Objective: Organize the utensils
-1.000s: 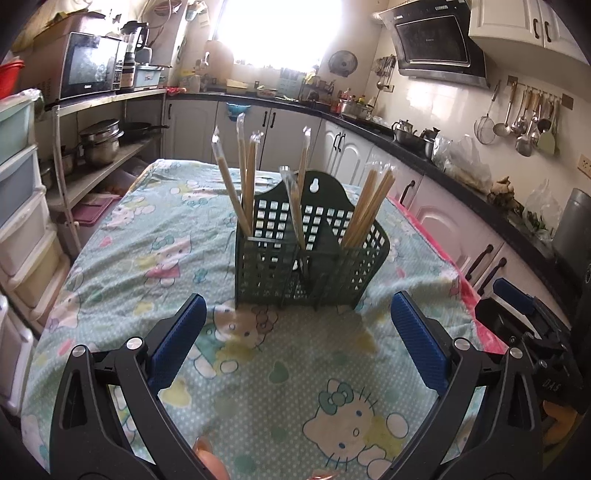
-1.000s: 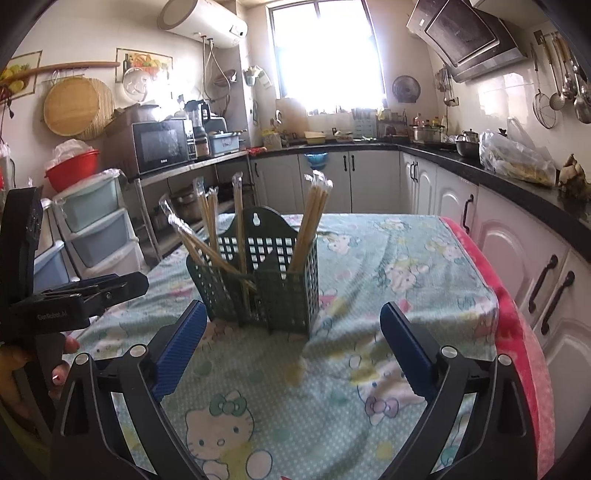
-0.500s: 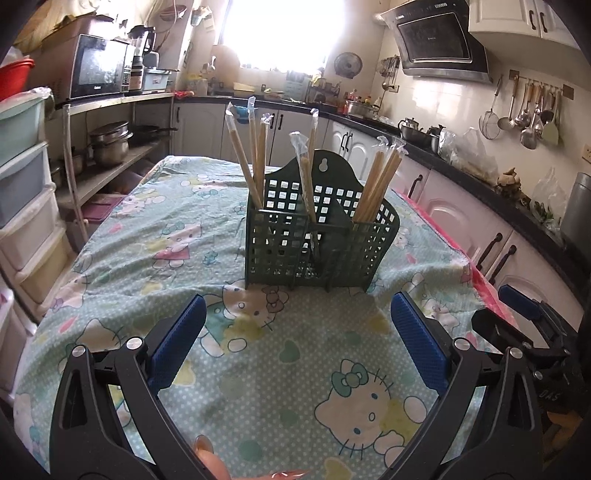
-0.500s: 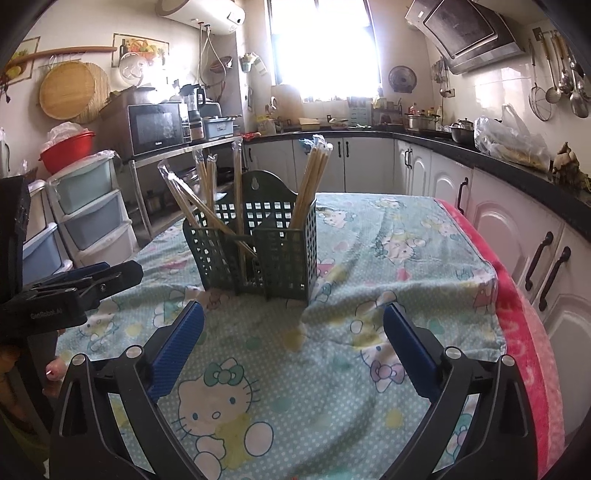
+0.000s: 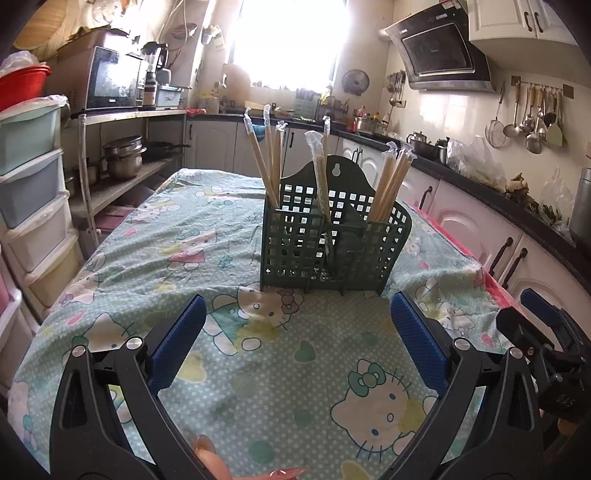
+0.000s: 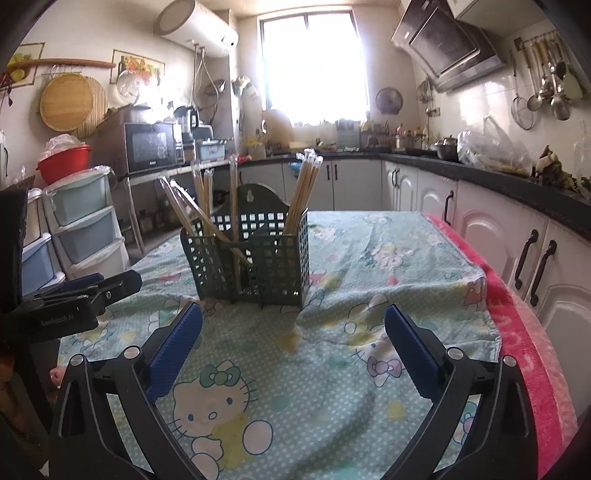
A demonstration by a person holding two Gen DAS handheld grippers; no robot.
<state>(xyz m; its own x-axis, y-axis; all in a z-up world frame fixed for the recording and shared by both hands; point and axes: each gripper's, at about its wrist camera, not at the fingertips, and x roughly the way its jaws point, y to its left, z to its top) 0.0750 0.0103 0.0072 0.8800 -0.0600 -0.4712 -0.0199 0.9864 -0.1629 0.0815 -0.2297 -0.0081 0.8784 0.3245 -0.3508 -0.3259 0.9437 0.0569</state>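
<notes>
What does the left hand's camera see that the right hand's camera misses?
Only the left wrist view shows steel pots on a shelf and the right gripper.

Only the right wrist view shows a white wall-mounted water heater, a round bamboo tray and the left gripper.

Both show the dark green plastic utensil basket holding wrapped wooden chopsticks on the cartoon-cat tablecloth.

A cartoon-cat cloth (image 5: pixel 258 369) covers the table; a microwave (image 6: pixel 149 147), red basin (image 6: pixel 64 162) and what look like ladles (image 5: pixel 532 122) line the walls.
</notes>
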